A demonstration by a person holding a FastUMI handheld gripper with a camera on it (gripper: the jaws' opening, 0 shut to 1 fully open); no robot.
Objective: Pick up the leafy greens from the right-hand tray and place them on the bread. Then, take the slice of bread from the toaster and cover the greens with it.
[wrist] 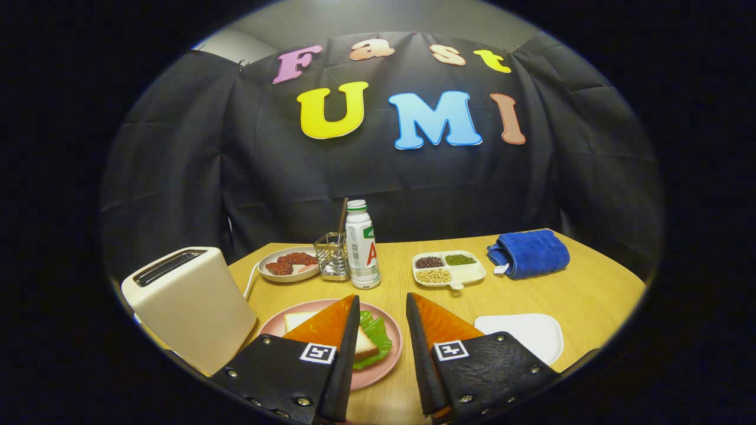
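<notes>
A pink plate [384, 366] lies just ahead of my fingers, partly under the left one. On it a leafy green [378, 333] sits between bread slices [295, 320], with a slice over it. A cream toaster [189, 304] stands to the left of the plate, its slots dark. The white right-hand tray [525, 333] lies bare beside the right finger. My gripper [382, 302] hovers above the plate's right part, open, with nothing between its fingers.
Beyond the plate stand a white bottle [361, 245], a wire holder [332, 255] and a plate of reddish food [289, 264]. A divided dish of beans [447, 268] and a folded blue towel [528, 252] sit at the back right.
</notes>
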